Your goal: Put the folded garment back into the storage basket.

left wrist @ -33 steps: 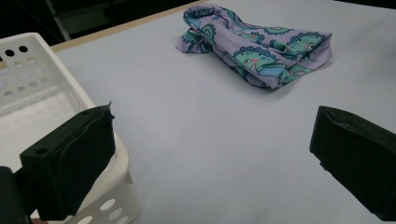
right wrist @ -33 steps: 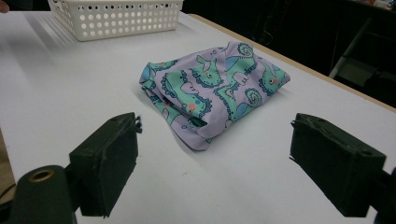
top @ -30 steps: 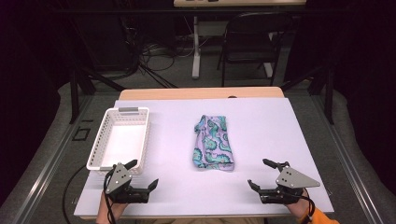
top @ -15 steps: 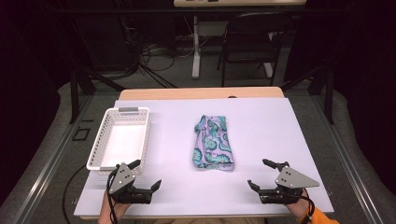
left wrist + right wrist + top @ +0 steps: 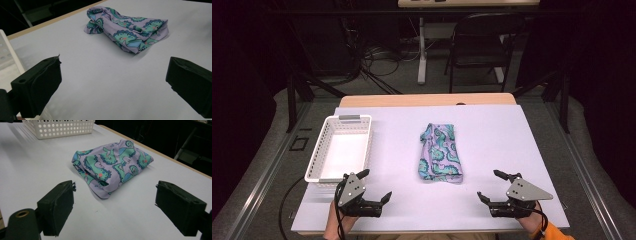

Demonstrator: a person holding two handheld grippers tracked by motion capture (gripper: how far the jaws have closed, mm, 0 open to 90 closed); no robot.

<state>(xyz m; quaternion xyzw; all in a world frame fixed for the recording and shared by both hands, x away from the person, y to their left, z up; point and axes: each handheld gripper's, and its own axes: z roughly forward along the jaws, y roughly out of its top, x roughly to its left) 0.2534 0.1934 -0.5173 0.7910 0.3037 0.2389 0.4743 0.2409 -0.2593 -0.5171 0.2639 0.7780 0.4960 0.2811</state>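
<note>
A folded lilac cloth printed with green seahorses [image 5: 440, 153] lies in the middle of the white table [image 5: 492, 130]. The left gripper view shows the cloth [image 5: 127, 28] ahead and to the right; in the right gripper view the cloth [image 5: 113, 165] lies straight ahead. My left gripper [image 5: 374, 186] rests open near the front edge, left of the cloth, with nothing between its jaws. Open and empty too, my right gripper [image 5: 490, 185] sits at the front right, its jaws turned toward the cloth. A white perforated basket [image 5: 324, 152] stands empty at the left.
The basket's corner [image 5: 6, 57] sits just left of my left gripper, and its wall [image 5: 58, 128] appears far off in the right gripper view. A wooden strip [image 5: 427, 100] borders the table's far edge. Beyond it stand a black chair [image 5: 482, 50] and floor cables [image 5: 377, 65].
My left gripper has shifted slightly to the right along the front edge. The right gripper and the cloth stay where they were.
</note>
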